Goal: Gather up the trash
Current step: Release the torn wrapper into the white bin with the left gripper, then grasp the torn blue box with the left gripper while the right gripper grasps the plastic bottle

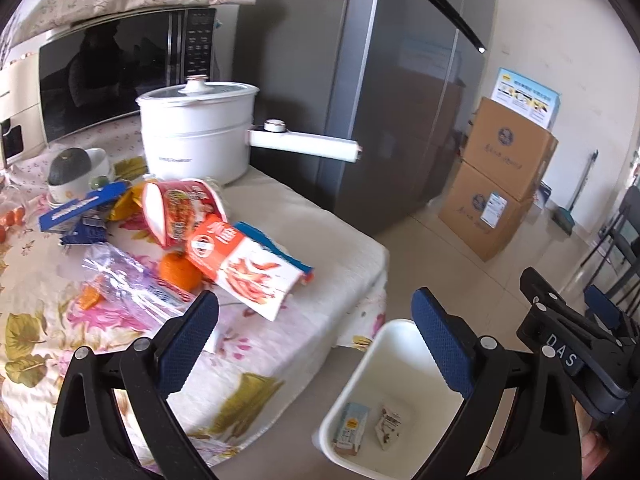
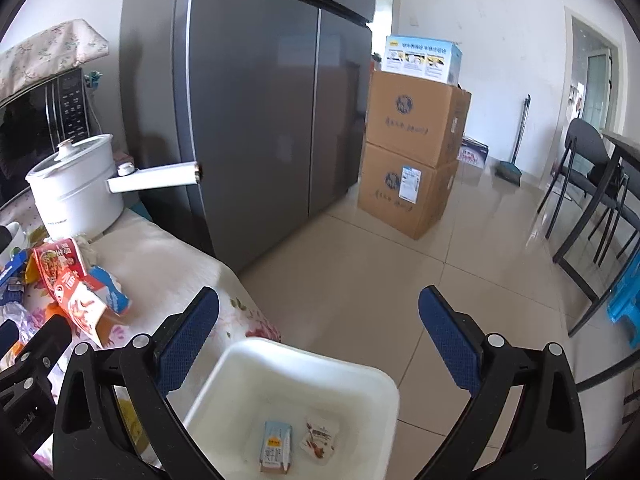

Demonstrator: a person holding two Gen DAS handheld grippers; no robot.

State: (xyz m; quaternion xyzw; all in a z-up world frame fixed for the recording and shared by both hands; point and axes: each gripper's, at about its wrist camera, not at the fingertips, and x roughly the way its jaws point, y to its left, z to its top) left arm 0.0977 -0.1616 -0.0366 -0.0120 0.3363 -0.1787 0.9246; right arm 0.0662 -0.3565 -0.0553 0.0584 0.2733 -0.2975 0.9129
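You hold both the left gripper (image 1: 316, 312) and the right gripper (image 2: 319, 312) spread wide and empty above the white bin (image 2: 384, 384), which already holds a small carton (image 2: 276, 446) and a wrapper (image 2: 320, 438), while crumpled red-and-orange snack packets (image 1: 240, 264) lie heaped on the table (image 1: 320, 216) at ten o'clock.

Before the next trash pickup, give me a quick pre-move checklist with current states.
1. Left gripper empty, jaws wide: ok.
2. Right gripper empty, jaws wide: ok.
3. White bin on the floor beside the table, mouth unobstructed: ok.
4. Earlier drops landed inside: small carton and sachet lie on the bin floor: ok.
5. Table cleared: not ok; red snack bag, noodle cup and clear plastic bag remain.
6. Orange is trash: cannot tell.
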